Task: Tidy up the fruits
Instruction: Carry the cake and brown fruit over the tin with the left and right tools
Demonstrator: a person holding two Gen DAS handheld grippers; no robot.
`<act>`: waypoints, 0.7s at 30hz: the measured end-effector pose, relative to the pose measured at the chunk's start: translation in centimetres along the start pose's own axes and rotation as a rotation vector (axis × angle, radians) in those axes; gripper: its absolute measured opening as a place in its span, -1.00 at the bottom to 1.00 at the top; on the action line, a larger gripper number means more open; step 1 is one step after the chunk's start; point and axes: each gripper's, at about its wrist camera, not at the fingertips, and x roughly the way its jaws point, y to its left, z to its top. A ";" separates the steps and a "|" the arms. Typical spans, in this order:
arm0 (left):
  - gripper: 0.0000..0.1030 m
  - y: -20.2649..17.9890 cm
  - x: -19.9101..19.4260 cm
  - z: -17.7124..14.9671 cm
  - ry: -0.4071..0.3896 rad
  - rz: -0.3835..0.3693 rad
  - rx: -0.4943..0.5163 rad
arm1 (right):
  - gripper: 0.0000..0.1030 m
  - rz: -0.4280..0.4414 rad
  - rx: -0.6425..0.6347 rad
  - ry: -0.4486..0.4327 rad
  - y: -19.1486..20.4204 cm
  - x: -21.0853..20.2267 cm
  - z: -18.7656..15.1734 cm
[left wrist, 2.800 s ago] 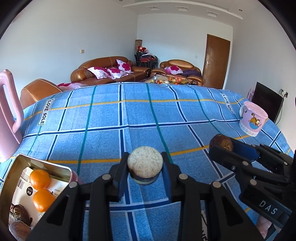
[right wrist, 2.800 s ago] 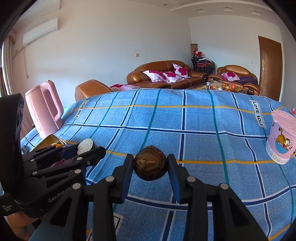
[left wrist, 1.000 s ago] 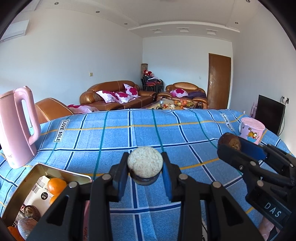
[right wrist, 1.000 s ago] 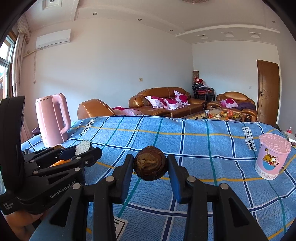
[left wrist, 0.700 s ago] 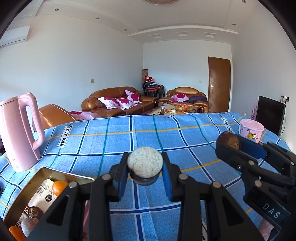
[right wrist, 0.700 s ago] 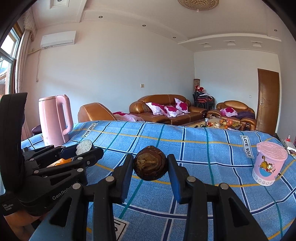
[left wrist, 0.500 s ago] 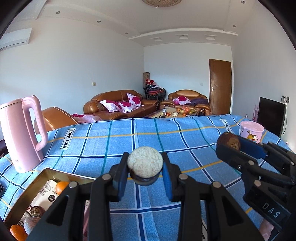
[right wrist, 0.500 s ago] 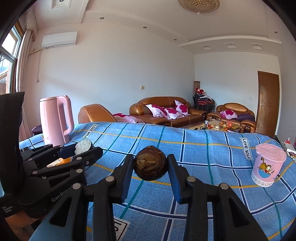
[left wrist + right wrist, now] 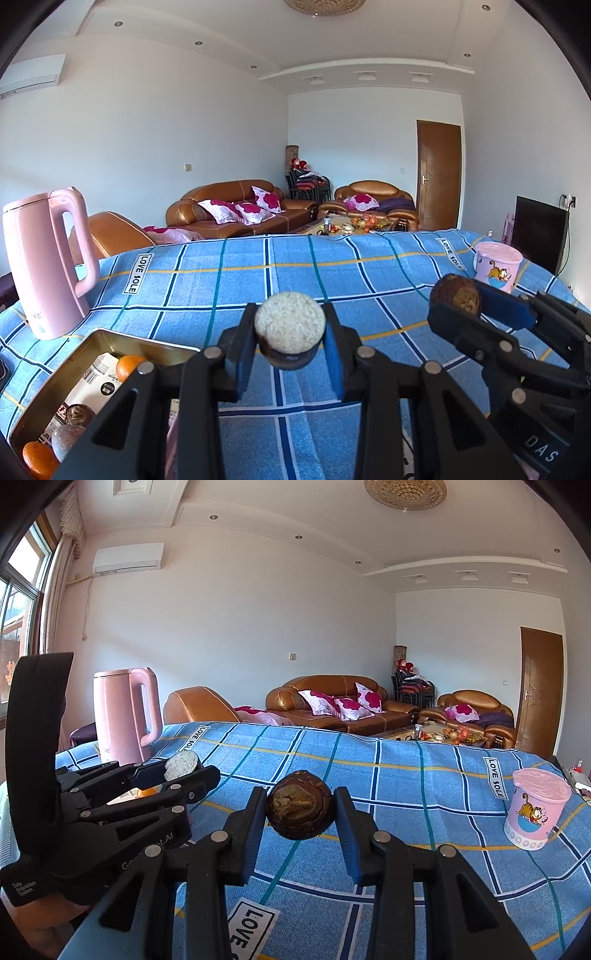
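Note:
My left gripper (image 9: 290,341) is shut on a round fruit with a pale speckled top and dark underside (image 9: 289,326), held above the blue checked tablecloth. Beside it on the right, my right gripper (image 9: 300,810) is shut on a brown wrinkled round fruit (image 9: 299,808). That brown fruit (image 9: 456,294) also shows in the left wrist view, and the pale fruit (image 9: 181,765) in the right wrist view. A gold metal tin (image 9: 110,341) sits low left with oranges (image 9: 127,365), a packet and dark fruits inside.
A pink kettle (image 9: 48,258) stands at the table's left side. A pink cartoon cup (image 9: 535,812) stands at the right. The blue checked cloth (image 9: 295,266) covers the table; brown sofas (image 9: 229,210) lie beyond its far edge.
Both grippers have tilted upward a little, so more wall and ceiling show. The kettle and tin have slid further into the left wrist view. Both grips are unchanged.

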 end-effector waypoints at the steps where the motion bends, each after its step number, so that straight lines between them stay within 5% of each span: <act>1: -0.32 0.1 -0.1 0.0 -0.001 0.000 -0.002 | -0.24 0.002 -0.001 0.002 0.1 0.0 0.0; 21: -0.32 6.2 -5.3 -0.9 0.020 0.093 -0.045 | -0.23 0.135 -0.046 0.070 6.9 1.6 0.2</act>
